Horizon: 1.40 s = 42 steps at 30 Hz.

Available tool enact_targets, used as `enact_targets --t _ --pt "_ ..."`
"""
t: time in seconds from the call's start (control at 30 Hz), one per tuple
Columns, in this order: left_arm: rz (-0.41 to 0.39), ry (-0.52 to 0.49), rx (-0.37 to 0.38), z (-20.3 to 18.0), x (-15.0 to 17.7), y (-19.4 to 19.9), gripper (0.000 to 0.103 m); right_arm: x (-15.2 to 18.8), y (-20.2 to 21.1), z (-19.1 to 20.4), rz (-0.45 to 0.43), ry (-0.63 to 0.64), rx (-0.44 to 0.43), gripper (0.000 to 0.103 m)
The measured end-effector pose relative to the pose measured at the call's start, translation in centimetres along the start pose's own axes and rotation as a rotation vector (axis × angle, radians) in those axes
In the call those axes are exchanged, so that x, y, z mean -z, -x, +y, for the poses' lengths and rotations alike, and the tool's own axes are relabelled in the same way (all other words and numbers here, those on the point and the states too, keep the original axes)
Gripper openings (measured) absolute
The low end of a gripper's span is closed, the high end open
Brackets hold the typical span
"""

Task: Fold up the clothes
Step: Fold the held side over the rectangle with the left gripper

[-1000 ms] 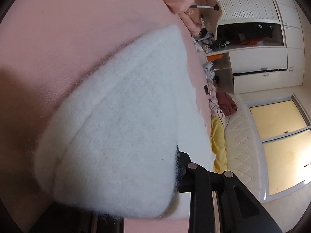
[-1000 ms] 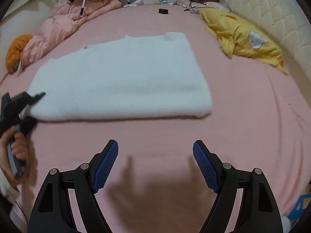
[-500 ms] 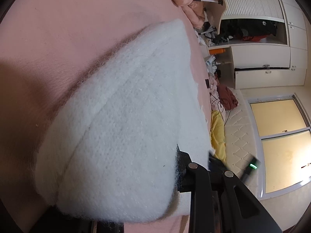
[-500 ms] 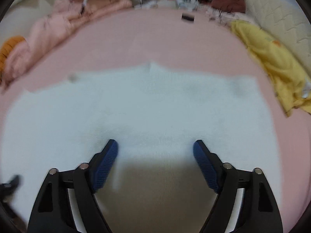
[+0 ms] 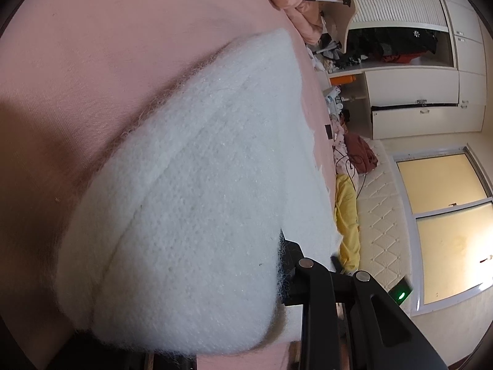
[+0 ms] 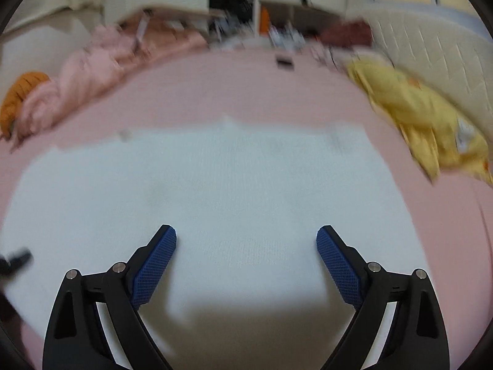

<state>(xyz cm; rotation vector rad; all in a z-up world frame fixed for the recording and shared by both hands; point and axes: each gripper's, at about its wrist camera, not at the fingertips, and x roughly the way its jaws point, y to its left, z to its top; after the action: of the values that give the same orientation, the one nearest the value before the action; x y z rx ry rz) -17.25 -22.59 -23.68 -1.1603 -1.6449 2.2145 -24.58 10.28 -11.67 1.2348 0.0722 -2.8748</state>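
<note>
A white fleece garment [image 6: 215,185] lies folded flat on the pink bed sheet [image 6: 246,86]. My right gripper [image 6: 246,246] is open and empty, its blue pads [image 6: 157,262] low over the garment's near part. In the left wrist view the garment [image 5: 191,203] fills the middle, its thick folded edge bunched close to the lens. My left gripper [image 5: 277,265] is shut on that edge; one black finger [image 5: 311,283] shows, the other is hidden under the fleece.
A yellow garment [image 6: 425,117] lies at the right by the quilted headboard [image 6: 431,55]. A pink duvet [image 6: 101,71] and an orange item [image 6: 21,92] lie at the left. A small dark object [image 6: 285,61] lies on the sheet at the far side. Cabinets [image 5: 416,98] stand beyond.
My right gripper has moved forward from the bare sheet to over the white garment, still open. My left gripper keeps its hold on the garment edge and has barely shifted.
</note>
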Motion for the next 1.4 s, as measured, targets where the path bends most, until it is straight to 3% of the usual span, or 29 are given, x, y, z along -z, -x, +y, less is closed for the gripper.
enact_targets --t 0.07,0.13,0.23,0.33,0.43,0.47,0.53,0.8,0.93,1.03,1.23,1.4 --pt "-0.001 -0.004 -0.003 -0.1 0.0 0.0 0.026 1.2 -0.7 -0.9 0.007 -0.023 -0.017 0.094" --pt "0.000 -0.001 -0.006 -0.2 -0.1 0.0 0.026 0.6 -1.6 -0.3 0.032 0.001 0.004 0.103" --pt "0.004 0.005 -0.007 -0.2 -0.1 0.0 0.026 -0.2 -1.5 -0.3 0.054 -0.004 0.005 0.101" --pt "0.009 0.010 -0.008 -0.1 -0.2 0.1 0.026 0.1 1.9 -1.0 -0.018 0.000 0.028 0.100" --pt "0.010 0.006 -0.012 0.0 -0.1 0.2 0.026 2.3 1.2 -3.0 0.065 -0.008 0.022 0.101" --pt "0.010 0.002 -0.016 0.0 -0.1 0.3 0.026 3.2 0.7 -3.6 0.045 -0.002 -0.015 0.102" --pt "0.004 0.004 -0.030 -0.2 0.0 0.3 0.026 3.1 0.8 -3.5 0.035 0.012 -0.009 0.103" --pt "-0.100 -0.073 -0.174 -3.7 1.5 1.4 0.026 3.2 0.9 -3.2 0.015 0.026 0.003 0.103" --pt "-0.152 -0.241 -0.244 -8.0 2.7 2.5 0.023 2.5 1.7 -3.4 0.007 0.022 -0.018 0.103" --pt "-0.166 -0.414 -0.317 -12.2 3.5 2.1 0.021 2.0 5.0 -4.6 -0.122 -0.002 -0.002 0.103" --pt "-0.200 -0.738 -0.415 -20.5 6.9 -0.6 0.019 2.6 9.8 -12.3 -0.179 -0.168 -0.021 0.103" --pt "-0.212 -1.010 -0.443 -25.7 13.3 -5.2 0.018 4.7 11.9 -19.4 -0.159 -0.317 -0.021 0.103"
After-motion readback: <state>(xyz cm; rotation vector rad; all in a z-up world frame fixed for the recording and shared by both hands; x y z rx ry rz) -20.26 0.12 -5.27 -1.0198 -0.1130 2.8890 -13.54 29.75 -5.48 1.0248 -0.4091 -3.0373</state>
